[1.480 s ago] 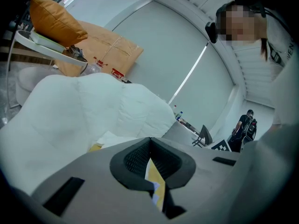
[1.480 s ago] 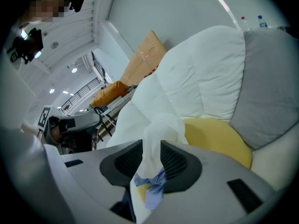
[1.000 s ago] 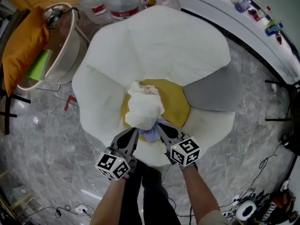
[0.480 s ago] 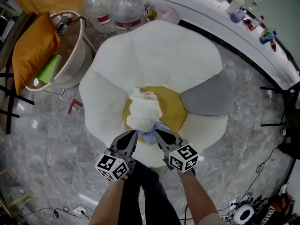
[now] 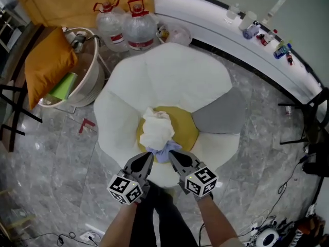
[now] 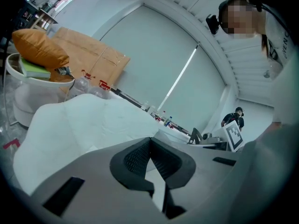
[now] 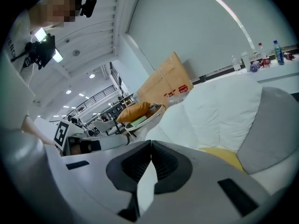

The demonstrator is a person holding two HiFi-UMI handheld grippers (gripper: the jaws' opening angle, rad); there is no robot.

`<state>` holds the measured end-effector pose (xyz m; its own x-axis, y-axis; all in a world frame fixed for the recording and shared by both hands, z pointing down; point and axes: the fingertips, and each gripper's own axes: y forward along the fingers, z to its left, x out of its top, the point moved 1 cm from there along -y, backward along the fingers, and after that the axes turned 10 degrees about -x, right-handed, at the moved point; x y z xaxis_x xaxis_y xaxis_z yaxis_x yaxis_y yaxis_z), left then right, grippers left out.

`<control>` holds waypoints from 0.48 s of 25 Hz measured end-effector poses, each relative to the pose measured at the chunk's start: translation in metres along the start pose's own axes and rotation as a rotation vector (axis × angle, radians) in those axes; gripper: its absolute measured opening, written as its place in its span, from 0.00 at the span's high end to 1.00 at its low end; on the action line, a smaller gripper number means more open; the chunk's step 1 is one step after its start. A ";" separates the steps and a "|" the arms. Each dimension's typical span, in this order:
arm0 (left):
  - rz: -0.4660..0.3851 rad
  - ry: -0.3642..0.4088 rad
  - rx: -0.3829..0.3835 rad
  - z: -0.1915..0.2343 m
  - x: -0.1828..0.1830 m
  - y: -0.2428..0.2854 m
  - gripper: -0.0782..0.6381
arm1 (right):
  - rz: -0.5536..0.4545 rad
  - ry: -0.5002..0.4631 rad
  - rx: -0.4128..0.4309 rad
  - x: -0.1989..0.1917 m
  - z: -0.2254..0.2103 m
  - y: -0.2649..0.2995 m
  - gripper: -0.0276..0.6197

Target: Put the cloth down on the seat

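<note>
The seat (image 5: 175,76) is a flower-shaped cushion with white petals, one grey petal (image 5: 218,117) and a yellow centre (image 5: 185,130). A crumpled white cloth (image 5: 157,130) with a pale blue edge hangs over that centre. My left gripper (image 5: 150,156) and right gripper (image 5: 170,154) stand side by side at its near edge, each shut on the cloth. In the left gripper view the left gripper (image 6: 150,141) pinches a white sliver of cloth (image 6: 155,187). A white strip of cloth (image 7: 146,185) shows between the jaws of the right gripper (image 7: 151,146) in its own view.
Two large water bottles (image 5: 126,27) stand behind the seat. A round white tub (image 5: 85,86) with an orange cushion (image 5: 49,66) is at the left, brown cardboard (image 5: 77,1) behind it. A curved white ledge (image 5: 231,35) carries small bottles. Cables (image 5: 267,235) lie on the marble floor.
Both grippers have risen together with the cloth in them. The seat looks smaller in the head view and more of the room around it shows.
</note>
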<state>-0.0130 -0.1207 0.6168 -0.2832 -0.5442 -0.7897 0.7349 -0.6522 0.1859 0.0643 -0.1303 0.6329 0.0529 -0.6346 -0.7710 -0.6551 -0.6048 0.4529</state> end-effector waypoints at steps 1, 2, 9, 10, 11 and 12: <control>0.004 0.005 -0.010 -0.007 0.004 -0.001 0.87 | -0.006 -0.002 0.003 0.006 0.004 -0.006 0.93; 0.008 0.009 -0.021 -0.015 0.007 -0.002 0.87 | -0.012 -0.003 0.006 0.011 0.009 -0.012 0.93; 0.018 0.036 -0.065 -0.063 0.028 -0.016 0.87 | -0.054 0.009 -0.005 0.035 0.036 -0.057 0.93; 0.019 0.041 -0.068 -0.068 0.031 -0.017 0.87 | -0.060 0.012 -0.005 0.039 0.039 -0.063 0.93; 0.022 0.047 -0.073 -0.074 0.035 -0.018 0.87 | -0.064 0.014 -0.004 0.043 0.042 -0.069 0.93; 0.025 0.053 -0.079 -0.079 0.038 -0.019 0.87 | -0.068 0.013 -0.003 0.046 0.045 -0.075 0.93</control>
<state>0.0110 -0.0868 0.5369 -0.2321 -0.5297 -0.8158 0.7885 -0.5935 0.1610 0.0816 -0.0926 0.5431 0.1071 -0.5981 -0.7943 -0.6470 -0.6485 0.4010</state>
